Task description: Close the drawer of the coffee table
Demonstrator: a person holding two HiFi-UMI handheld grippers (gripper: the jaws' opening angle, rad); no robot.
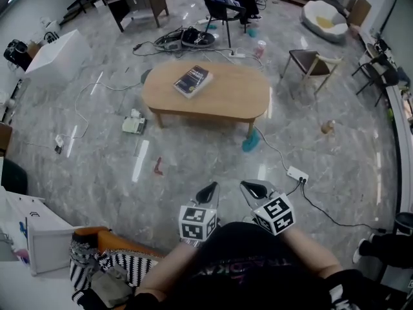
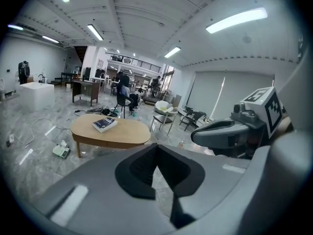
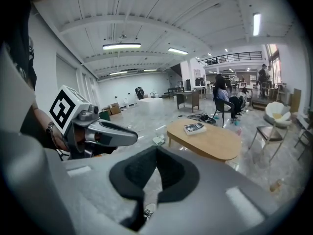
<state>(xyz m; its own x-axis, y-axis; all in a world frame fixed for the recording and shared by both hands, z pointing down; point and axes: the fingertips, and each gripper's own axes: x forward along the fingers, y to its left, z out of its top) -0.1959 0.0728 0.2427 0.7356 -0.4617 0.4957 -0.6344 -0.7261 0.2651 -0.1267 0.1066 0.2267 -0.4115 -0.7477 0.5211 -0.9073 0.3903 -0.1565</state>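
Shiny grey marble floor (image 1: 97, 173) fills a big room, with loose cables lying on it. Out in the middle stands a low oval wooden surface (image 1: 226, 95), and a dark book (image 1: 193, 81) lies on top near its left end. From here I cannot make out its drawer. An empty chair (image 1: 308, 63) stands near its right end, and a white power strip (image 1: 297, 174) lies on the floor on the near side. The left tool (image 1: 208, 192) and the right tool (image 1: 253, 189) are side by side, close to the person's body and well apart from the surface. Both point toward it. Each tool has its jaws closed together, with nothing between them
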